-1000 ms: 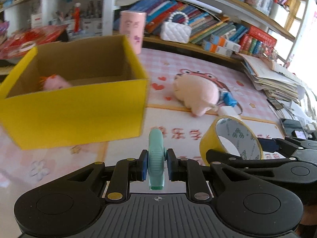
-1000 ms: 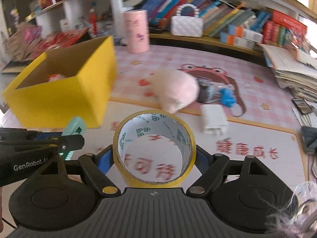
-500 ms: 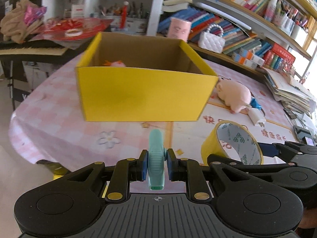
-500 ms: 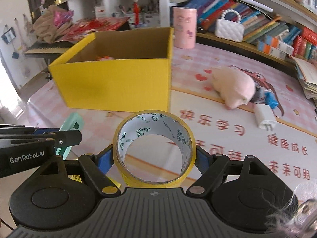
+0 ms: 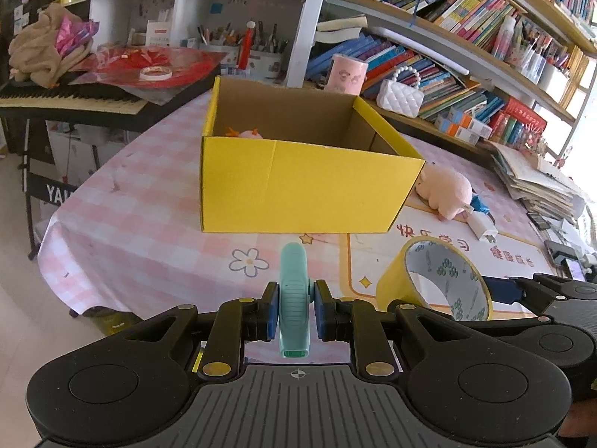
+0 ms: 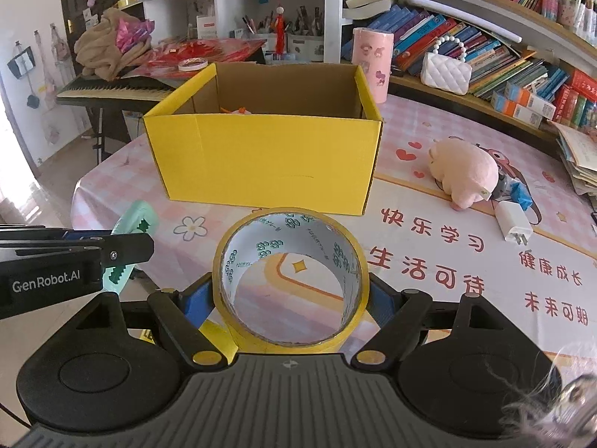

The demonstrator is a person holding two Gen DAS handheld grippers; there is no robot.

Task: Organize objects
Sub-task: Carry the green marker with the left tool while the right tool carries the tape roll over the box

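Now carry mint clip (image 5: 294, 298) and tape roll (image 6: 291, 280), both jaw-gripped, ahead over yellow box (image 6: 261, 156) rim before releasing.

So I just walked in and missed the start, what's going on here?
A person is tidying a table with a gripper in each hand. The left gripper is shut on a green clip, the right gripper on a tape roll. Both are held short of the yellow box, which already holds a small toy. A plush pig and a charger lie on the table.
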